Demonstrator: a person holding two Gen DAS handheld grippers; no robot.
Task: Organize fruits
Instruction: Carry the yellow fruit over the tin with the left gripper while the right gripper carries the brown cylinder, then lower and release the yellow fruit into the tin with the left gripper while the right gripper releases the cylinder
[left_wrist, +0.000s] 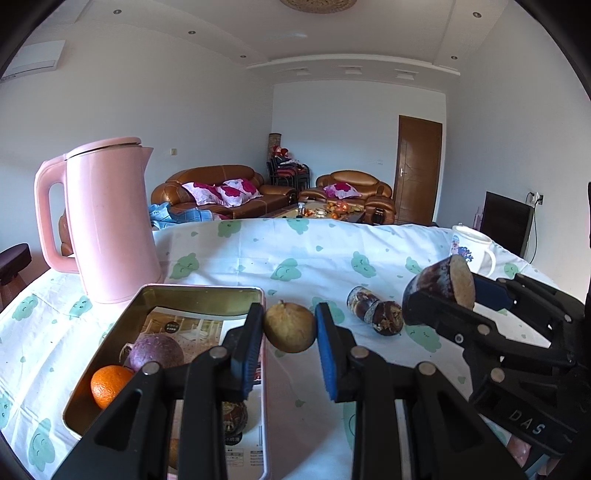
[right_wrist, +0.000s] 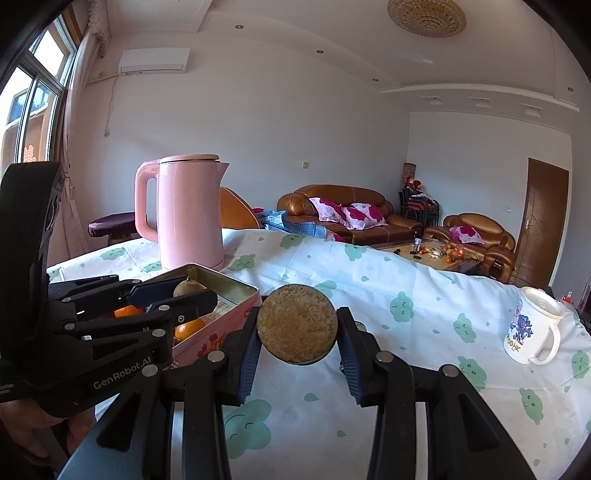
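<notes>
Blue rubber pads line both claws, and each pair is closed on a fruit. The left claw (left_wrist: 289, 334) pinches a round yellow-brown fruit with a small stem nub (left_wrist: 290, 327) across its widest part, held just beside the right rim of the shallow gold-lined metal tin (left_wrist: 201, 291); its skin looks dry and matt, so the pads should bite well, and I judge it light and firm enough to stand a moderate squeeze. The right claw (right_wrist: 297, 334) grips a dark purple-brown fruit half with a tan, grainy cut face (right_wrist: 297, 329), raised above the cloth to the right of the tin; its pads sit on the rind at either side, which seems the right hold, since the cut flesh looks crumbly and would likely smear or give way if pressed. Inside the tin lie a bright orange citrus fruit (left_wrist: 109, 384) and a round dull-purple fruit (left_wrist: 157, 352), with a printed paper sheet beneath them. To the right of the tin, on the white worktop cloth printed with green clouds (left_wrist: 303, 254), rest two more dark, mottled fruit pieces (left_wrist: 376, 312), touching each other; they look small and somewhat shrivelled, probably best taken across the middle. Behind the tin stands a tall pink electric kettle (left_wrist: 107, 221), and far right of the tin a white printed mug (right_wrist: 533, 328).
</notes>
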